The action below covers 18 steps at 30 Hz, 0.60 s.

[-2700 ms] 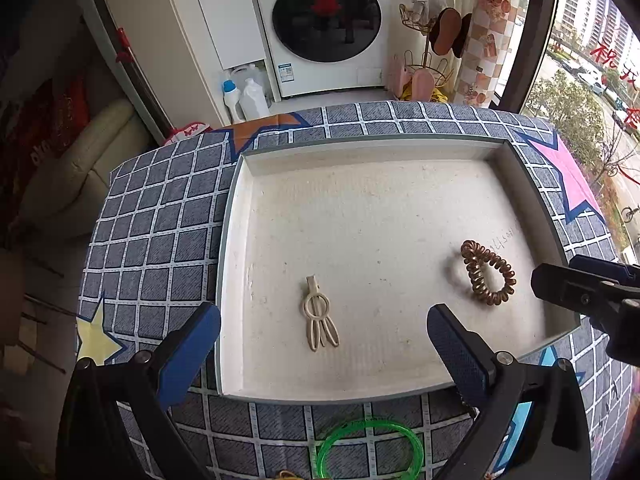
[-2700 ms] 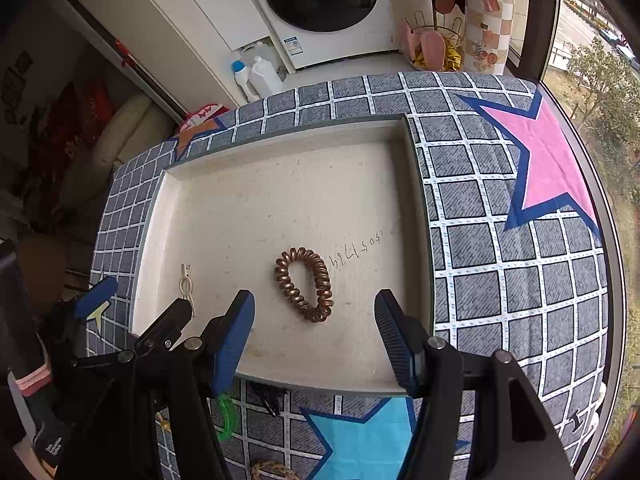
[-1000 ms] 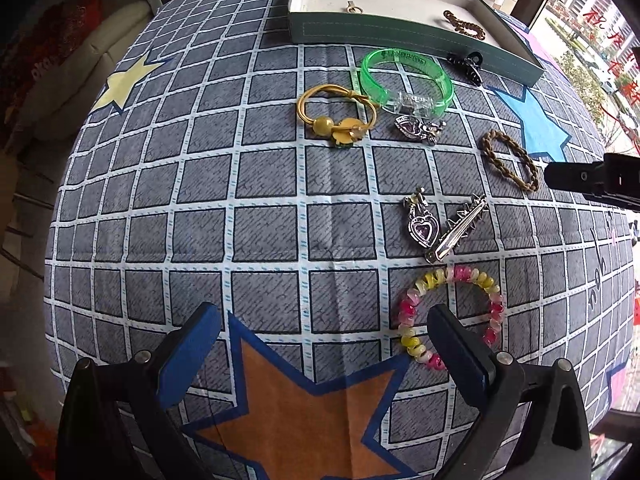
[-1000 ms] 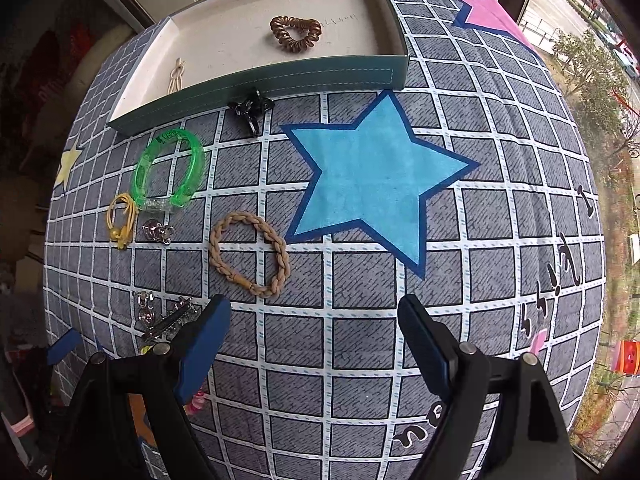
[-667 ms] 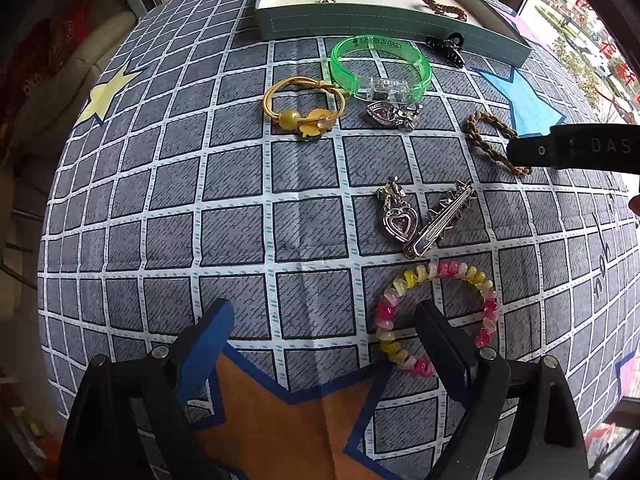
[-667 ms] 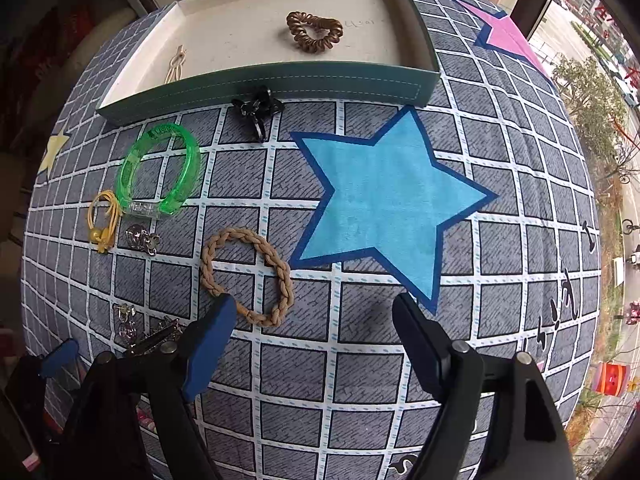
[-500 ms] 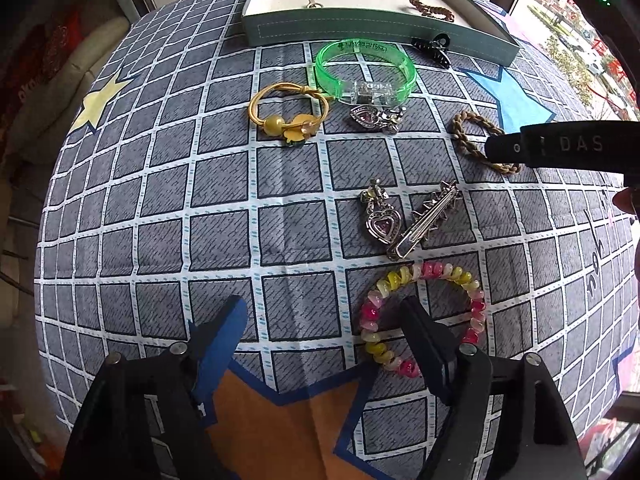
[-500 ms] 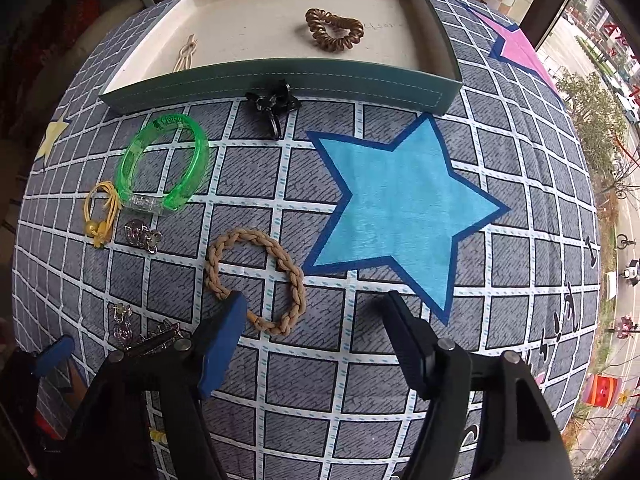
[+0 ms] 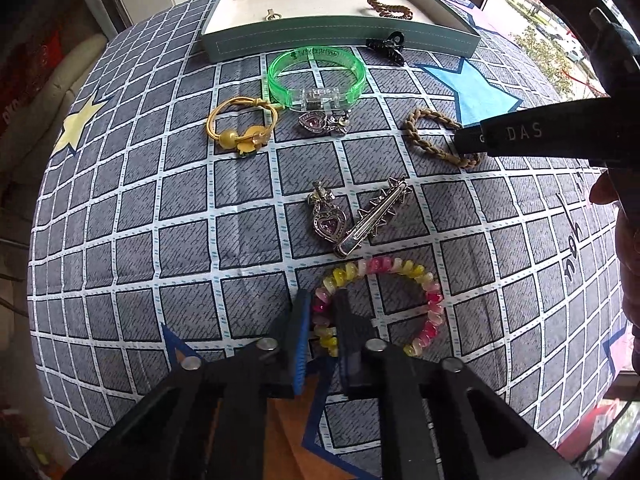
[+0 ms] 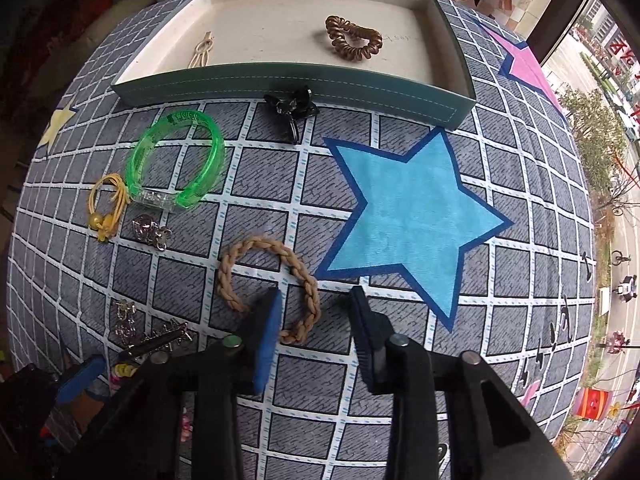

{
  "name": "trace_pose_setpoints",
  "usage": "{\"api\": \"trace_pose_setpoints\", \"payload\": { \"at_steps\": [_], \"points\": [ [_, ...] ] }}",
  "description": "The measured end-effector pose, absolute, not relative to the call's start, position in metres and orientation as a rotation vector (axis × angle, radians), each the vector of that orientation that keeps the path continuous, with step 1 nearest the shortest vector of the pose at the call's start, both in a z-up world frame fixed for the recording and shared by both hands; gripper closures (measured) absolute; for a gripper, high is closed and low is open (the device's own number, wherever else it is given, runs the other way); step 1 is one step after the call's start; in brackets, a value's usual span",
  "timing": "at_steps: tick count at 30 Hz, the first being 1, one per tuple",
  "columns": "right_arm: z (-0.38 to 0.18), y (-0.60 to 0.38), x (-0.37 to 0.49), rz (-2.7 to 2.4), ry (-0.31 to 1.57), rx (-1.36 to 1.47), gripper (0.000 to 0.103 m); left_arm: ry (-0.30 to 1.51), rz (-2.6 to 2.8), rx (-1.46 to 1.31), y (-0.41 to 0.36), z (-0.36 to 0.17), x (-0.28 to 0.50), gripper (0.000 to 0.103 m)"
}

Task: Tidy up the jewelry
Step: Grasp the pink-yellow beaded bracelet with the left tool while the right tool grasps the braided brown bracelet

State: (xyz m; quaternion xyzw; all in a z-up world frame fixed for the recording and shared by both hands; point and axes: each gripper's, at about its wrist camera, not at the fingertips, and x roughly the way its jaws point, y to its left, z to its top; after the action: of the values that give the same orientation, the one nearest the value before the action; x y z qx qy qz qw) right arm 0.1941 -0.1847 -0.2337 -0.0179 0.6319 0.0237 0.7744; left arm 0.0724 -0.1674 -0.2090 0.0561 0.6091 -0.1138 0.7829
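Jewelry lies spread on the checked worktop (image 9: 120, 216), in front of the tray (image 9: 340, 42).

Left wrist view: my left hand-held gripper (image 9: 322, 330) has just been closing, and now it pinches the near side of the pink-and-yellow bead bracelet (image 9: 424, 280). To do this well I think I should lift straight up and slowly — the beads look round and slippery — then carry it over the tray wall before I let go. Still on the cloth I count one green bangle (image 9: 316, 76), one yellow hair tie (image 9: 240, 128), two heart charms (image 9: 328, 222), one silver clip (image 9: 372, 218), one black claw clip (image 9: 386, 46) and one braided ring (image 9: 432, 136). Inside the tray are two things: a cream clip (image 9: 272, 14) and a brown coil tie (image 9: 390, 8).

Right wrist view: my right hand-held gripper (image 10: 314, 322) has also just been closing. One finger sits inside the braided ring (image 10: 268, 284) and one outside, with the braid between them, but the pads do not press it yet. I should finish the squeeze on the braid only, not the cloth. The tray (image 10: 296, 84) holds the same two things here.
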Motion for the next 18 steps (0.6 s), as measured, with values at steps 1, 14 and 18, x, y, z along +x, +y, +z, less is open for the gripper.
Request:
{"api": "trace_pose_setpoints", "payload": {
  "at_steps": [1,14,18],
  "points": [
    [-0.234,-0.185,0.195,0.052,1.370,-0.038,0.084,1.319,-0.250,0.100,-0.170,-0.207,0.072,0.081],
    [-0.207,-0.246,0.163,0.097,1.348,0.128,0.096,1.265,-0.310,-0.003,-0.191,-0.159,0.075,0.081],
    [-0.191,-0.259,0.158,0.110,1.328,0.166,0.096,1.239,-0.324,-0.006,-0.197,-0.142,0.082,0.081]
  ]
}}
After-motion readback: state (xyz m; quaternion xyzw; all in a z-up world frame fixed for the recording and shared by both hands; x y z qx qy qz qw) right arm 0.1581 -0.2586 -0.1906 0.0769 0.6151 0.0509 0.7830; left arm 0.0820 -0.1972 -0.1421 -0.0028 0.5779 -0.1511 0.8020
